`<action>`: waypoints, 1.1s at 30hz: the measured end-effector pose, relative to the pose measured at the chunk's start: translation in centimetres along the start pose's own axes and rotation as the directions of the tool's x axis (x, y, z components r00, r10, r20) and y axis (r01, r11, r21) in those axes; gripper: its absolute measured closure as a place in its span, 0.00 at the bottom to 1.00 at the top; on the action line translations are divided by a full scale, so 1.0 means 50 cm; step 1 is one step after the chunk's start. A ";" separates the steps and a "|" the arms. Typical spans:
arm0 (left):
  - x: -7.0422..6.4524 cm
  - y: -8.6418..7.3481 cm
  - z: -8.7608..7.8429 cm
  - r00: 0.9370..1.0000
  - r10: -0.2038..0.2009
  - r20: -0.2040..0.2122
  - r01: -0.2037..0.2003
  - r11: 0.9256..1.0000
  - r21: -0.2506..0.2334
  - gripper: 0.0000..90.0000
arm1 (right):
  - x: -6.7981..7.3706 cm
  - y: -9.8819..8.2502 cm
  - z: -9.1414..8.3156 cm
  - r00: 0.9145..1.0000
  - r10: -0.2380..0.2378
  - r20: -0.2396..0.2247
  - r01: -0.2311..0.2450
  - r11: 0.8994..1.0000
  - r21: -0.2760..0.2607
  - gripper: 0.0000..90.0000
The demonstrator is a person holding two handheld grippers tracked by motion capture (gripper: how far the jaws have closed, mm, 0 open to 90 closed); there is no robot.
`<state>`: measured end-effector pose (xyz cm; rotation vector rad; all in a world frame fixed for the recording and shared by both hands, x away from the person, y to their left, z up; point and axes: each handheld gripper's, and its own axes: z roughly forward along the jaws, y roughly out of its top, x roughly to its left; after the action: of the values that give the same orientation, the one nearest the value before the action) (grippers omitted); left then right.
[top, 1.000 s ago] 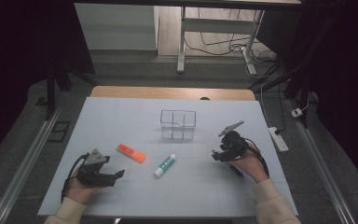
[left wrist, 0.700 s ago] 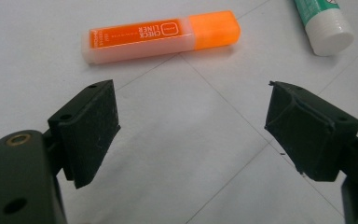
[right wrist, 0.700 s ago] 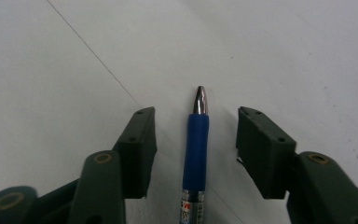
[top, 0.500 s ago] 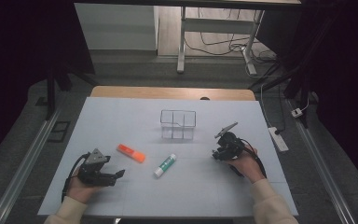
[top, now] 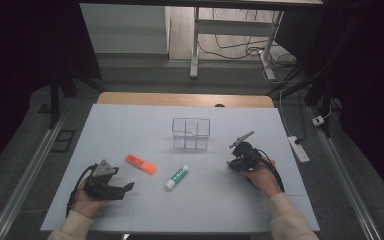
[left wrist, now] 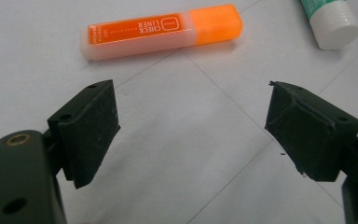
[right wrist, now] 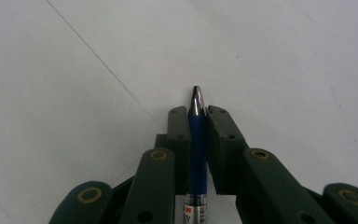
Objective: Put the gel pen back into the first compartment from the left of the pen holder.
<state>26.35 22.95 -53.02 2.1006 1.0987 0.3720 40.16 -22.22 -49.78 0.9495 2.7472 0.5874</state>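
Jaws of the right gripper [right wrist: 196, 112] have just been closing and now pinch a blue pen [right wrist: 196, 140] between their pads, the pen lying lengthwise along the jaws with its silver tip poking out just past them. A second ago, in the high view, those jaws stood spread wide at the right of the desk; now they are drawn in on the pen, so the grasp looks made and the pen seems ready to be lifted and carried, most likely toward the clear organiser [top: 191, 133] that stands at the middle of the desk, farther away and to the left of the right gripper [top: 241, 152]. The pen sits centred in the grip, squeezed on both sides, and still low over the pale desk [right wrist: 74, 70]. The left gripper [left wrist: 191, 135] rests at the near left with its jaws spread wide and nothing between them; an orange highlighter [left wrist: 161, 31] lies just beyond them, apart from both pads, and a glue stick [left wrist: 328, 23] with a white cap lies to the far right of it. In the high view the highlighter [top: 140, 164] and glue stick [top: 177, 177] lie between the two hands.
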 end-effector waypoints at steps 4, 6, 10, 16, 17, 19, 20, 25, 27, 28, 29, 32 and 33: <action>0.001 0.000 0.000 1.000 0.000 -0.001 0.000 1.000 0.000 0.19 | -0.002 0.002 -0.015 1.000 0.008 -0.014 -0.009 0.999 -0.049 0.88; 0.002 -0.001 0.001 1.000 -0.001 -0.001 0.001 1.000 0.002 0.19 | -0.002 0.003 -0.027 1.000 0.011 -0.009 -0.012 0.996 -0.086 0.88; 0.001 -0.001 0.001 1.000 0.006 -0.009 -0.006 1.000 0.007 0.19 | -0.005 0.002 -0.053 1.000 0.015 -0.008 -0.016 0.987 -0.159 0.88; 0.001 -0.001 0.000 1.000 0.005 -0.009 -0.005 1.000 0.004 0.19 | -0.005 0.003 -0.086 0.999 0.028 -0.022 -0.033 0.968 -0.250 0.88; 0.001 -0.001 0.000 1.000 0.003 -0.010 -0.003 1.000 0.001 0.19 | -0.005 0.003 -0.092 0.999 0.030 -0.025 -0.036 0.964 -0.265 0.88; 0.001 -0.001 -0.001 1.000 0.004 -0.011 -0.004 1.000 -0.002 0.19 | -0.005 0.003 -0.103 0.999 0.031 -0.019 -0.035 0.955 -0.294 0.88; 0.000 -0.001 -0.002 1.000 0.006 -0.013 -0.006 1.000 -0.002 0.19 | -0.005 0.003 -0.109 0.999 0.033 -0.017 -0.037 0.951 -0.308 0.88; 0.001 -0.001 -0.002 1.000 0.003 -0.014 -0.003 1.000 -0.001 0.19 | -0.009 0.000 -0.131 0.998 0.053 -0.035 -0.063 0.924 -0.377 0.88; 0.000 0.000 -0.002 1.000 0.003 -0.013 -0.003 1.000 -0.003 0.19 | -0.010 -0.001 -0.137 0.997 0.065 -0.039 -0.075 0.912 -0.402 0.88; -0.001 0.000 -0.002 1.000 0.006 -0.015 -0.006 1.000 -0.003 0.19 | -0.010 -0.002 -0.139 0.997 0.066 -0.043 -0.078 0.907 -0.413 0.88; -0.002 0.000 -0.002 1.000 0.008 -0.014 -0.009 1.000 -0.003 0.19 | -0.011 -0.002 -0.141 0.996 0.069 -0.049 -0.083 0.901 -0.426 0.88; -0.001 0.000 -0.003 1.000 0.005 -0.017 -0.005 1.000 -0.006 0.19 | -0.009 -0.002 -0.147 0.995 0.077 -0.056 -0.094 0.886 -0.454 0.88; -0.001 0.000 -0.003 1.000 0.006 -0.018 -0.006 1.000 -0.006 0.19 | -0.008 -0.002 -0.149 0.996 0.076 -0.055 -0.093 0.881 -0.463 0.88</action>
<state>26.22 22.97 -52.93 2.0990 1.1007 0.3967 38.28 -24.86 -43.07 0.9403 2.4172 1.2208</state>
